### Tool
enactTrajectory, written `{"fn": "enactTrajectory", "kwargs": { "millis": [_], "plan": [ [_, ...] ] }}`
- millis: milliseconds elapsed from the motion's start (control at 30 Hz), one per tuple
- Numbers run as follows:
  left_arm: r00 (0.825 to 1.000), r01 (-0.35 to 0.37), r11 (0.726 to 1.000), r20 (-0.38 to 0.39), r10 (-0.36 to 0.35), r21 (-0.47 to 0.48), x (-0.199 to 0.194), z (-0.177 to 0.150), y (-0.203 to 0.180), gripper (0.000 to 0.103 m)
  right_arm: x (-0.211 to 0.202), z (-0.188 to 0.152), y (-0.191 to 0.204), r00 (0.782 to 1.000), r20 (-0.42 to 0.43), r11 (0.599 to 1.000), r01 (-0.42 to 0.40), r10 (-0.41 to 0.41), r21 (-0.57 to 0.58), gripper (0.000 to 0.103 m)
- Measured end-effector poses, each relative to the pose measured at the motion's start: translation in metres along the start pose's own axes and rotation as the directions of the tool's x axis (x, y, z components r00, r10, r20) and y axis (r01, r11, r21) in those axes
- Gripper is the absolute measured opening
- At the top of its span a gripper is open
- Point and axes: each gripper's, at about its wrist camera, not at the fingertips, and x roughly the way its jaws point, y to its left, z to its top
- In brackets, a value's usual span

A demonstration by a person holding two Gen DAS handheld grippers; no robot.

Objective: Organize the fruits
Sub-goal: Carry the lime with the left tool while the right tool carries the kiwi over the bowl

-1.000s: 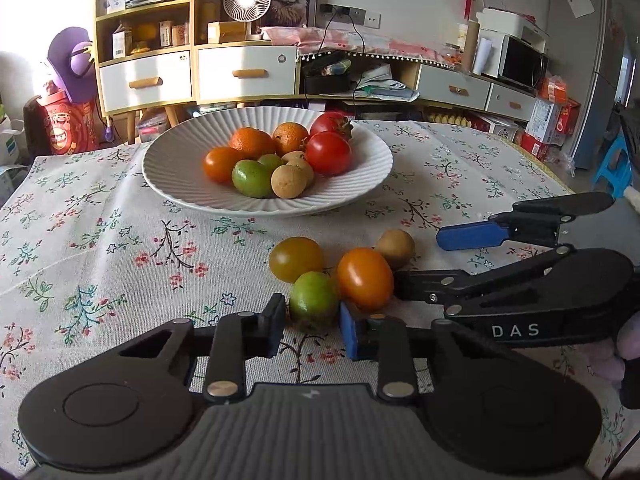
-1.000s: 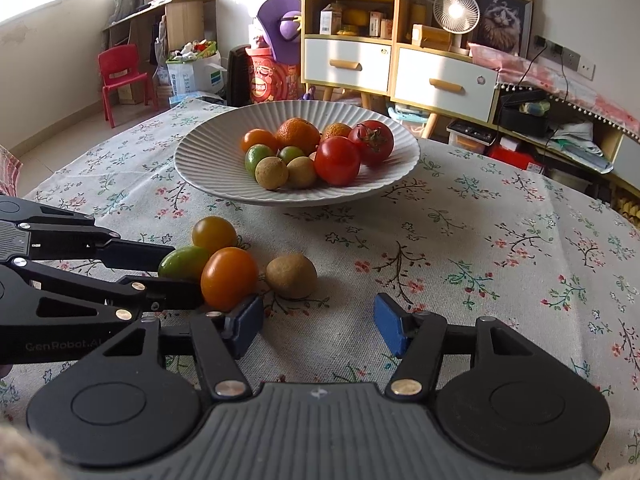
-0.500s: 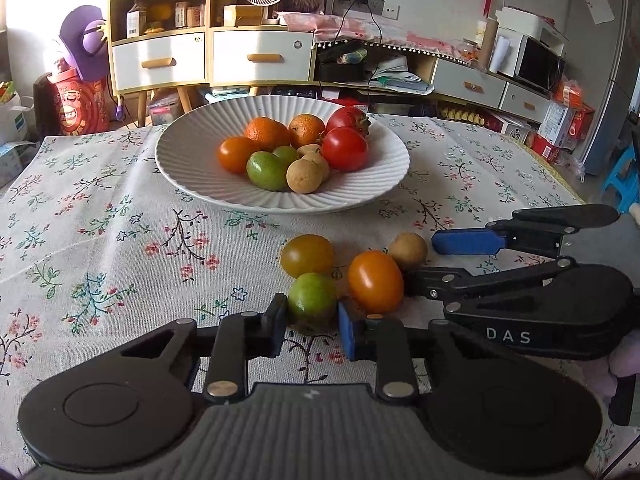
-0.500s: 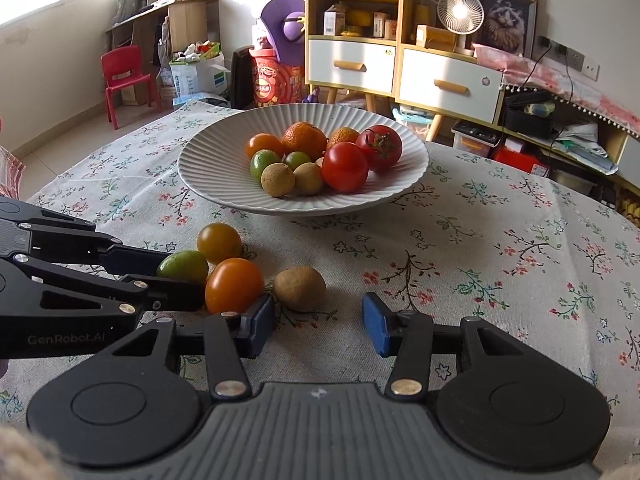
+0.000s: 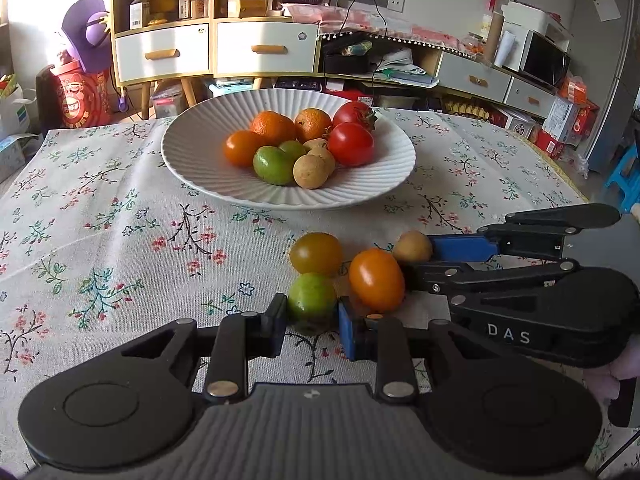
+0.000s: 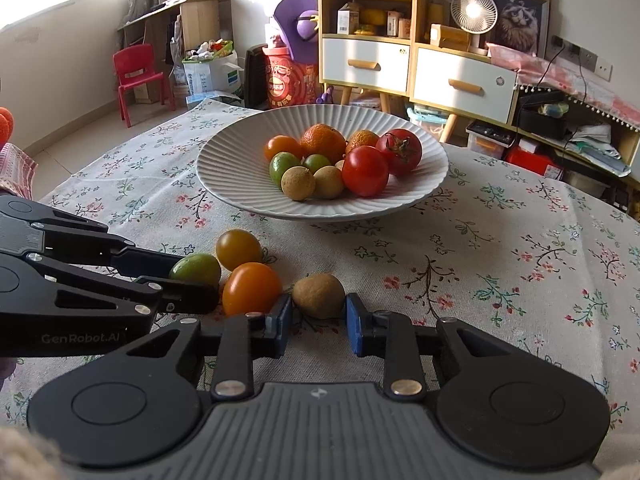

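Note:
A white ribbed plate (image 5: 200, 168) (image 6: 224, 184) holds several fruits: oranges, red tomatoes, green limes and brown longans. Four loose fruits lie on the flowered cloth. My left gripper (image 5: 312, 322) is shut on the green lime (image 5: 311, 298) (image 6: 196, 269), which rests on the cloth. My right gripper (image 6: 316, 322) is closed around the brown fruit (image 6: 318, 294) (image 5: 412, 246), its pads at the fruit's two sides. An orange tomato (image 5: 376, 278) (image 6: 251, 287) and a yellow-green tomato (image 5: 316, 253) (image 6: 239, 249) lie between the two grippers.
The table's far edge runs behind the plate. Beyond it stand a drawer cabinet (image 5: 212, 50), a small fan (image 6: 474, 6) and a red child's chair (image 6: 136, 76).
My right gripper has moved forward and narrowed its jaws around the brown fruit. My left gripper has stayed closed on the green lime.

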Motion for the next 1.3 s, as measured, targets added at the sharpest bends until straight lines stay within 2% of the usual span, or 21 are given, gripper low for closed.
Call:
{"fn": "enactTrajectory", "kwargs": {
  "millis": [400, 667, 900, 1100, 1300],
  "plan": [
    [0.999, 0.032, 0.999, -0.019, -0.033, -0.042, -0.008, 0.004, 0.008, 0.018, -0.006, 0.004, -0.006, 1.000, -0.013, 0.998, -0.025, 0.026, 0.064, 0.025],
    [0.998, 0.045, 0.998, 0.035, -0.043, -0.050, -0.027, 0.018, 0.010, 0.018, -0.021, 0.013, -0.013, 0.999, 0.026, 0.993, -0.028, 0.026, 0.110, 0.026],
    [0.996, 0.026, 0.999, 0.086, -0.024, -0.030, -0.033, 0.033, 0.013, 0.018, -0.025, 0.025, -0.016, 0.997, 0.077, 0.991, -0.026, 0.016, 0.130, 0.025],
    [0.996, 0.014, 1.000, 0.087, -0.013, -0.011, -0.025, 0.039, 0.017, 0.018, -0.024, 0.030, -0.016, 0.996, 0.094, 0.992, -0.019, 0.007, 0.124, 0.026],
    [0.997, 0.034, 0.999, 0.061, -0.037, 0.043, -0.010, 0.051, 0.017, 0.018, -0.018, 0.037, -0.019, 0.994, 0.104, 0.995, -0.034, 0.024, 0.097, 0.026]
  ]
}}
